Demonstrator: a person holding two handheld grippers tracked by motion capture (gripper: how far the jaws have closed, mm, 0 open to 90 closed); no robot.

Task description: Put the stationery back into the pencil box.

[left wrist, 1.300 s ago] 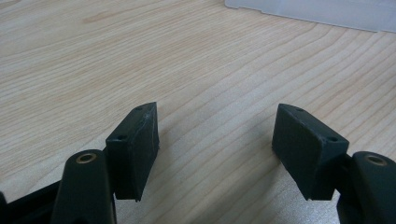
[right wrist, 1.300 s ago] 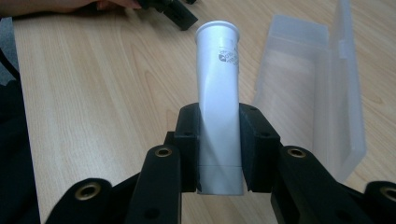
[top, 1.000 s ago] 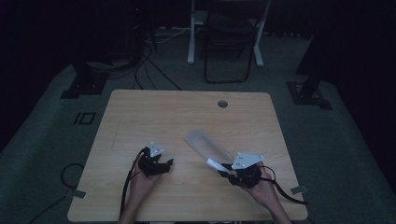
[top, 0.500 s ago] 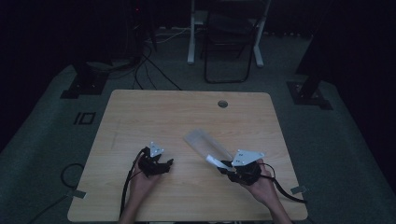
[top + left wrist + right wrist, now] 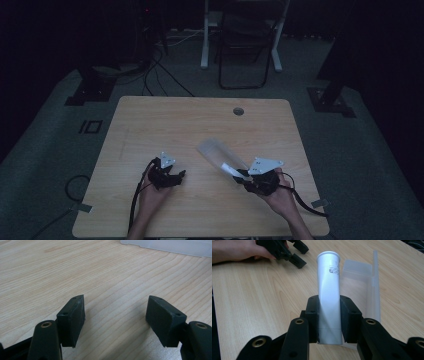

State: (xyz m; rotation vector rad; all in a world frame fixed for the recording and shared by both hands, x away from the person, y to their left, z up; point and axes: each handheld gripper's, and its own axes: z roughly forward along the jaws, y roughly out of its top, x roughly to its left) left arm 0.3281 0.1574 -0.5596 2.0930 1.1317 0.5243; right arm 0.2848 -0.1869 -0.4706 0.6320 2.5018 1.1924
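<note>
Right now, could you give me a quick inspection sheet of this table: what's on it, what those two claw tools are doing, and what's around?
Surface: wooden table, round hole near far edge.
Job's things: silver tube; clear plastic case lying on the table.
Clutter: nothing seen.
Grippers: right gripper shut on silver tube; left gripper open, holding nothing.
Cables: one trailing from each gripper; more on the floor.
Surroundings: dark room, chair beyond the table.

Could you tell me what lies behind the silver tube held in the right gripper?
Behind the silver tube lies a clear plastic container on the wooden table; the tube covers its near left part, so any contents stay unclear.
</note>
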